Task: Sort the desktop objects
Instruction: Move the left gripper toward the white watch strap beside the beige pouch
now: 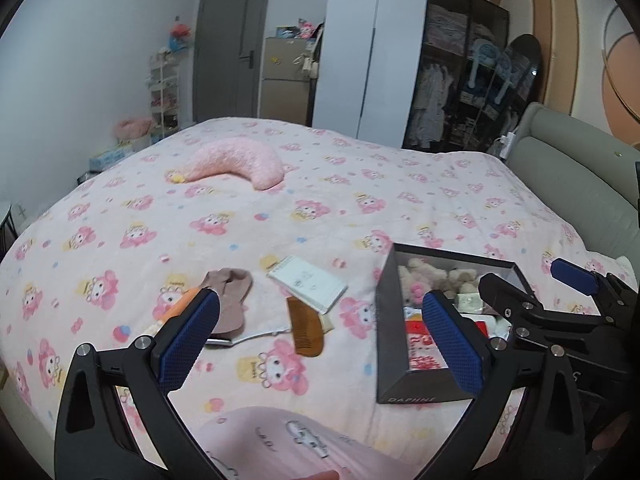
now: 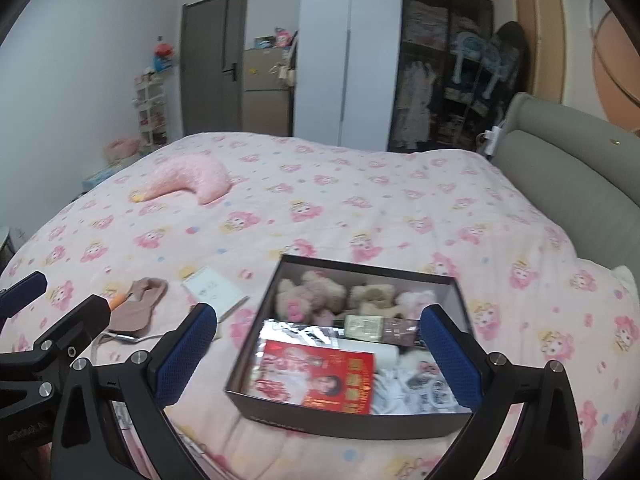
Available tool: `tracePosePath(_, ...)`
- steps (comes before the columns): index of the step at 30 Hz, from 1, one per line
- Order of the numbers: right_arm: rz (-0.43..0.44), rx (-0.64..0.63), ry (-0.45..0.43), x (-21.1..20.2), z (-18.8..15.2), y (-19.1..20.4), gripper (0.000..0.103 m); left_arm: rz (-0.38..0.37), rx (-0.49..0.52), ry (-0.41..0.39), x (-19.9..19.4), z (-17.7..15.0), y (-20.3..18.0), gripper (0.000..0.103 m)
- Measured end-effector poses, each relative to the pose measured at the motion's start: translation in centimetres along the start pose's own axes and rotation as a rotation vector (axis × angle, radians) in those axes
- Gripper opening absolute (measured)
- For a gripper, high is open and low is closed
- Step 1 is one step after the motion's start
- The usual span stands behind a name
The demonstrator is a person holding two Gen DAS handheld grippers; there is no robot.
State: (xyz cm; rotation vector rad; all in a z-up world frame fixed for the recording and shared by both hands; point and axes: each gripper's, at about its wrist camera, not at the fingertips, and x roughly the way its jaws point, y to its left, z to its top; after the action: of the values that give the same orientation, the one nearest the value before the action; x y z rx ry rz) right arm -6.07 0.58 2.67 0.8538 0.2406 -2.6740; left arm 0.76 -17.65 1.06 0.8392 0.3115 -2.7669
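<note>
Sitting on the pink cartoon-print bedspread point(image 1: 248, 216): a dark open-topped shoebox point(image 2: 280, 414), reading "DAPHNE" along its near wall in the left wrist view. Holding, at the back, beige and pink plush toys point(image 2: 316, 294); in the middle, a small greenish packet point(image 2: 364, 328) and a silvery foil pack point(image 2: 296, 330); at the front, a red booklet point(image 2: 320, 376) with a face and printing too blurred for reading, beside white printed fabric point(image 2: 412, 390). Lying loose on the bedspread left of the box: a white spiral notepad point(image 1: 308, 283), a brown wooden comb point(image 1: 306, 326) just beside it, a taupe fabric piece point(image 1: 232, 300), and an orange tube point(image 1: 176, 310). Hovering above the loose items, left gripper point(image 1: 320, 344) spread wide, gripping nothing. Hovering over the box, right gripper point(image 2: 320, 360) equally wide apart, also carrying nothing. Resting farther up the bed, a pink crescent pillow point(image 1: 240, 162).
</note>
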Motion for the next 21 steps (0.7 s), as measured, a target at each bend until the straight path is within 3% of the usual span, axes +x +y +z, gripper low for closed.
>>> tracePosePath(5,0.152,-0.078,0.055,4.2,0.2,6.5,0.102,0.03,-0.113,0.059,1.5,-1.3,6.0,0.094)
tracePosePath(9,0.257,-0.139,0.118,7.2,0.0,10.9,0.094,0.092,-0.173,0.103,3.4,-2.5,10.0,0.08)
tracePosePath(12,0.34,-0.172,0.199,9.8,-0.5,13.5,0.071,0.105,-0.253,0.148,4.9,-3.7,13.4,0.066)
tracePosePath(14,0.399,-0.159,0.271,11.8,-1.0,14.6,0.048,0.123,-0.286,0.184,6.3,-4.6,15.2,0.055)
tracePosePath(16,0.454,-0.129,0.358,13.9,-1.7,15.4,0.039,0.142,-0.297,0.217,7.7,-5.5,16.8,0.042)
tracePosePath(19,0.512,-0.135,0.441,16.4,-2.6,17.1,0.037,0.135,-0.329,0.275,10.0,-7.0,18.8,0.034)
tracePosePath(21,0.519,-0.183,0.473,17.7,-3.4,18.6,0.037,0.124,-0.355,0.319,11.5,-7.9,19.8,0.034)
